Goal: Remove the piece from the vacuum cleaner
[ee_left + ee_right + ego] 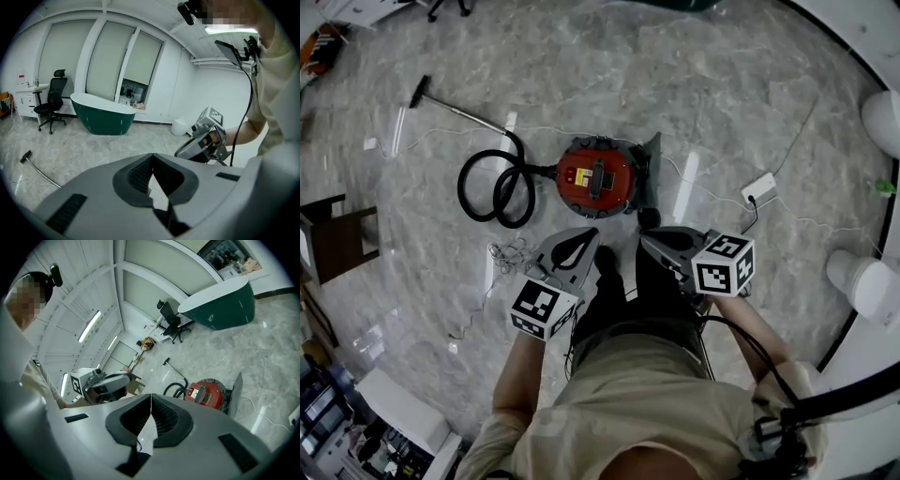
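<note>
Two grippers: my left gripper (584, 236) and right gripper (651, 240) hang side by side at waist height, each with its jaws pressed together on nothing.
Vacuum cleaner: the red vacuum cleaner (598, 176) stands on the floor (722, 84), ahead of and below both grippers and well apart from them.
Piece: likely either the black hose (497, 187), plugged in on the side beyond my left gripper, or the grey panel (652, 161), on edge against the side facing my right gripper. I cannot tell which is meant.
Handling: the hose looks light and floppy, so I would pinch it at the stiffer end where it meets the body and steady the canister, which may roll. The panel looks thin and stiff, and its top edge is the place to grip.
Head view: this is the only view with the whole coiled hose and the wand (459, 111) running away from it.
Right gripper view: the vacuum cleaner (205, 394) and panel (234, 392) show side-on beyond the closed tips.
Left gripper view: no vacuum cleaner shows, only a green bathtub (101, 113) far ahead and my right gripper (206, 140).
</note>
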Demonstrator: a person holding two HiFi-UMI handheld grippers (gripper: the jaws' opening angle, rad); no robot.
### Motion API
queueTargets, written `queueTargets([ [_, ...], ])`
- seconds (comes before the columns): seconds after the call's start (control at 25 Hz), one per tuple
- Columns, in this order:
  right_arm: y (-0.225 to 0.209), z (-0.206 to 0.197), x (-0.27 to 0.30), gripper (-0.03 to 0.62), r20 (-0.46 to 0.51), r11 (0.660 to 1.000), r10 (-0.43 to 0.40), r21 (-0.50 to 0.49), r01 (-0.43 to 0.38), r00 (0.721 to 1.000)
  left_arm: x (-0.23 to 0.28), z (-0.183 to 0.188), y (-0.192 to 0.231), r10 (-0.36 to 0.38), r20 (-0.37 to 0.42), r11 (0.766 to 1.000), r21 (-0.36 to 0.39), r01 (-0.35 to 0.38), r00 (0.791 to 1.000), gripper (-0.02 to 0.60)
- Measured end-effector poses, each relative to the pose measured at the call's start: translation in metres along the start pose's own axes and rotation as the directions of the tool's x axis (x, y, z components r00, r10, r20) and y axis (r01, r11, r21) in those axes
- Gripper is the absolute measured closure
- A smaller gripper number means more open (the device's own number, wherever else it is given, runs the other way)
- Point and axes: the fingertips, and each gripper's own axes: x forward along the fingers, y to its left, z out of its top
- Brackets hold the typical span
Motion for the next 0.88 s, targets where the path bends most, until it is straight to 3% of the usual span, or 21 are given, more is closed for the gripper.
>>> queueTargets([
  [0.16, -0.035, -0.002, 0.02, 0.591, -0.018, 1.0, -0.029, 0.003, 0.029, 0.999, 0.026, -0.008, 0.022, 0.0, -0.008, 1.0, 0.015, 0.001, 1.0, 0.588],
  [0.28, -0.049, 0.0, 0.035, 0.591, -0.015, 1.0, 0.0, 0.026, 0.0, 1.0, 0.039, -0.003, 0.038, 0.02, 0.038, 1.0, 0.01, -0.02, 0.999, 0.588],
  [0.48, -0.06, -0.004, 0.03, 0.591, -0.029, 0.997, 0.018, 0.079, -0.016, 0.999, 0.061, 0.009, 0.04, -0.004, 0.097, 1.0, -0.015, 0.006, 0.995, 0.588],
  [0.6, -0.073, 0.001, 0.028, 0.591, -0.041, 0.995, 0.026, 0.099, -0.022, 0.999, 0.071, 0.01, 0.049, 0.021, 0.084, 1.0, -0.022, -0.02, 0.996, 0.588],
  [0.88, -0.13, -0.005, 0.034, 0.591, -0.049, 0.988, -0.058, 0.137, 0.065, 0.997, 0.102, -0.03, 0.067, 0.011, 0.03, 0.998, -0.059, -0.009, 0.999, 0.588],
])
